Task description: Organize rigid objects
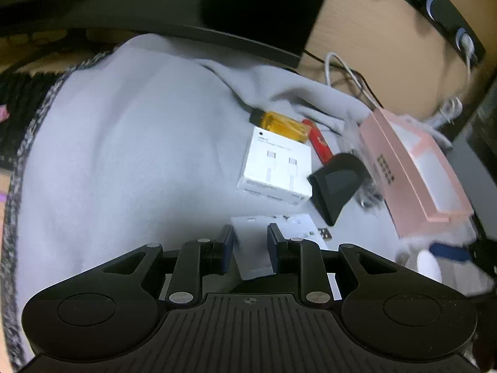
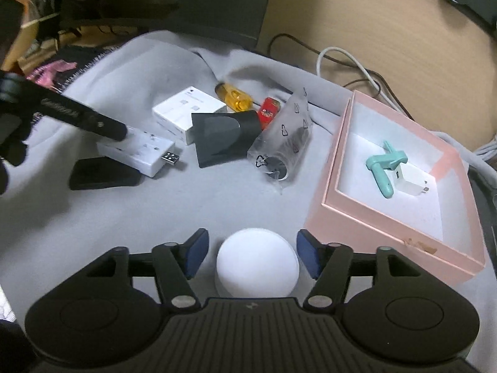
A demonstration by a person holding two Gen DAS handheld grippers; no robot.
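My left gripper straddles a white USB adapter block lying on the grey cloth; its fingers sit at the block's sides. In the right wrist view the same left gripper reaches onto that block. My right gripper is open with a white round puck between its fingers, not touching. A pink open box at right holds a teal clip and a white charger.
On the cloth lie a white cable box, a black wedge stand, an amber bottle, a red item, a plastic-bagged part and a black pad. Cables lie on the wooden desk behind.
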